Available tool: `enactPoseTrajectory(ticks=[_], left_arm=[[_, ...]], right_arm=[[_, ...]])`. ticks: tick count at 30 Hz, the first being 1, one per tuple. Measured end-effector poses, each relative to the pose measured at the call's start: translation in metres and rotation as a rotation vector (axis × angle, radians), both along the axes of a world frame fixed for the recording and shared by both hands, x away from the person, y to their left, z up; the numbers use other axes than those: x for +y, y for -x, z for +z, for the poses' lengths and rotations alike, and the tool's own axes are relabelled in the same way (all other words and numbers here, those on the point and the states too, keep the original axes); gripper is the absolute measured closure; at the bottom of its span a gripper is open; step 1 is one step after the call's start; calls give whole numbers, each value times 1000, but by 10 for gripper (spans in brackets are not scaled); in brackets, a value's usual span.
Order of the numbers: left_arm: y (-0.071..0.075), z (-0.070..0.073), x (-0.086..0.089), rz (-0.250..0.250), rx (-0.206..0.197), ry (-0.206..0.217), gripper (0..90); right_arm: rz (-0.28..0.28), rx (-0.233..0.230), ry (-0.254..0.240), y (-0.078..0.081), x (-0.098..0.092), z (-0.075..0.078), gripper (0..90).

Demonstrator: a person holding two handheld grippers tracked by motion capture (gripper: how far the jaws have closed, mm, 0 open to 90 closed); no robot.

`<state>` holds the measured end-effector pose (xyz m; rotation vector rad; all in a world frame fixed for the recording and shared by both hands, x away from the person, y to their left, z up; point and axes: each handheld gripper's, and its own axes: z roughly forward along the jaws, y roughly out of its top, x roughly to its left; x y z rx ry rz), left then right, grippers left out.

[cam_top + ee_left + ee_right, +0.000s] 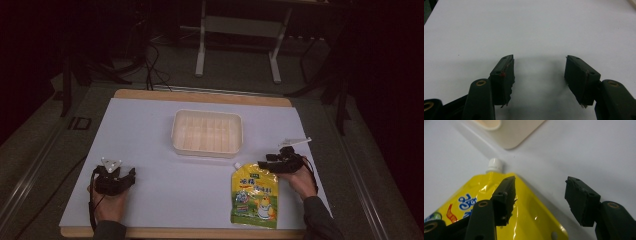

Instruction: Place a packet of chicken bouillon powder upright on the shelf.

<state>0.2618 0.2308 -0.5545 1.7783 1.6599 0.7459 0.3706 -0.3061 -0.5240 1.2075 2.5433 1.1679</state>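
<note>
Right gripper view: right gripper (540, 186) jaws wide apart, gripping nothing, straddling the top edge of the flat yellow plastic spouted pouch (524, 215) lying on the white table sheet (586, 150) near the cream plastic tray (521, 132). Best to centre over the edge, then close. Left gripper (539, 65) likewise spread, empty, hand resting low on the sheet

Each hand-held gripper (114, 180) is black with brass-ringed screws; the left carries a grey three-cornered plate (111, 164) and trailing cable. Dark sleeves (320, 217) cover the forearms.
</note>
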Motion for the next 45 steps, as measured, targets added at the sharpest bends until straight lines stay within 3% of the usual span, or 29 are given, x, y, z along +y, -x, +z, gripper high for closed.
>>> enactPoseTrajectory(ticks=[6, 14, 17, 21, 32, 34, 40, 45], left_arm=[[0, 0, 0, 3, 2, 1, 406], [0, 0, 1, 9, 0, 9, 402], [0, 0, 1, 9, 2, 8, 402], [-1, 0, 1, 10, 1, 9, 401], [-1, 0, 1, 11, 2, 10, 400], [-1, 0, 1, 11, 2, 10, 400], [0, 0, 1, 11, 1, 10, 400], [-1, 0, 1, 13, 2, 11, 400]], right_arm=[[55, 51, 13, 2, 2, -3, 471], [172, 73, 60, 7, 10, 5, 557], [211, 67, 98, 10, 14, 10, 571], [264, 84, 204, 13, 24, 7, 575], [243, 128, 234, 6, 32, 3, 681], [241, 139, 261, 6, 35, 2, 707], [232, 131, 319, 6, 40, 4, 892], [238, 113, 332, 9, 41, 7, 899]])
